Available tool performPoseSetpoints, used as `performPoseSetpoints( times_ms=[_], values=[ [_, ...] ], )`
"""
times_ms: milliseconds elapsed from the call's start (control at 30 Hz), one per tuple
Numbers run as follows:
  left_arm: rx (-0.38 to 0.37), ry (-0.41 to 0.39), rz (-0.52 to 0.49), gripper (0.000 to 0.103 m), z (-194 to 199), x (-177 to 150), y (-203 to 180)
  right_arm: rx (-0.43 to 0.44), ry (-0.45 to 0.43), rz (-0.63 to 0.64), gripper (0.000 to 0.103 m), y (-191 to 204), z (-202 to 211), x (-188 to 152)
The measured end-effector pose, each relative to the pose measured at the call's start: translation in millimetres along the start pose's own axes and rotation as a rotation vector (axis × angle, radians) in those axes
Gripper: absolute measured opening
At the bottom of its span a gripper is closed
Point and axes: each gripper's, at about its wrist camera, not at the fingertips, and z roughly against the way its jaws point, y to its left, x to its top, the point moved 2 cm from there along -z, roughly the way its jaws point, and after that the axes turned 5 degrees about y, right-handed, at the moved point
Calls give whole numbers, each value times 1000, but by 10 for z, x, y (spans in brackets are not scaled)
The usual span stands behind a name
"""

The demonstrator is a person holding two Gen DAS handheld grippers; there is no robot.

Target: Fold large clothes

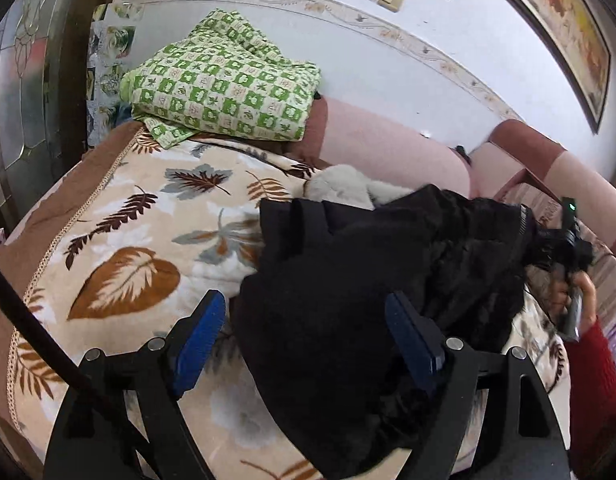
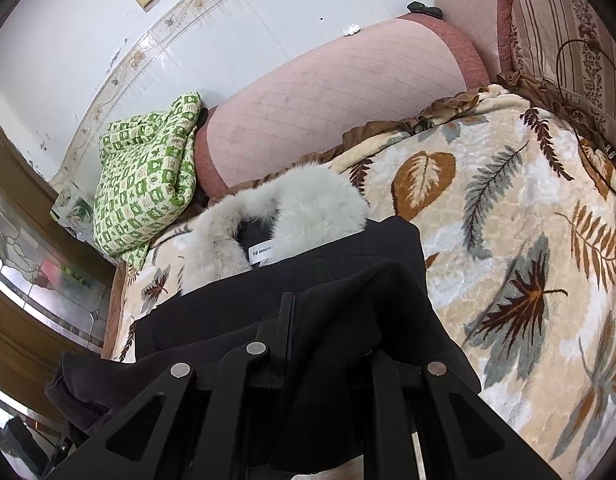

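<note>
A black coat (image 1: 368, 280) with a grey fur collar (image 1: 344, 188) lies bunched on a leaf-patterned blanket (image 1: 127, 240). My left gripper (image 1: 308, 328) is open, its blue pads either side of the coat's near edge, not closed on it. In the right wrist view the coat (image 2: 308, 280) and fur collar (image 2: 291, 216) lie just ahead. My right gripper (image 2: 328, 320) is shut on a fold of the black coat, which drapes over its fingers. The right gripper also shows in the left wrist view (image 1: 568, 248), held by a hand in a red sleeve.
A folded green checkered cloth (image 1: 223, 84) sits at the sofa's far end, also in the right wrist view (image 2: 147, 176). A pink sofa backrest (image 2: 328, 100) runs behind. A striped cushion (image 2: 568, 40) and a thin cable (image 2: 588, 120) lie at the right.
</note>
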Motion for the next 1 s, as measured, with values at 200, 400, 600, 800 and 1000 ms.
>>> performPoseSetpoints(
  times_ms=[200,400,600,800,1000],
  values=[
    [9,38,-94,87,-61,-275,-167,-5,-1,3,12,7,-5,-1],
    [85,93,-66,70,-355,-370,-120,-13,2,-6,12,-4,-32,-35],
    [146,146,91,4,-551,-151,184,-9,-10,-11,12,-9,19,-82],
    [89,33,167,4,-337,441,210,-17,-50,26,12,78,224,-40],
    [103,67,189,4,-842,1118,162,-42,-54,8,12,68,153,215]
  ],
)
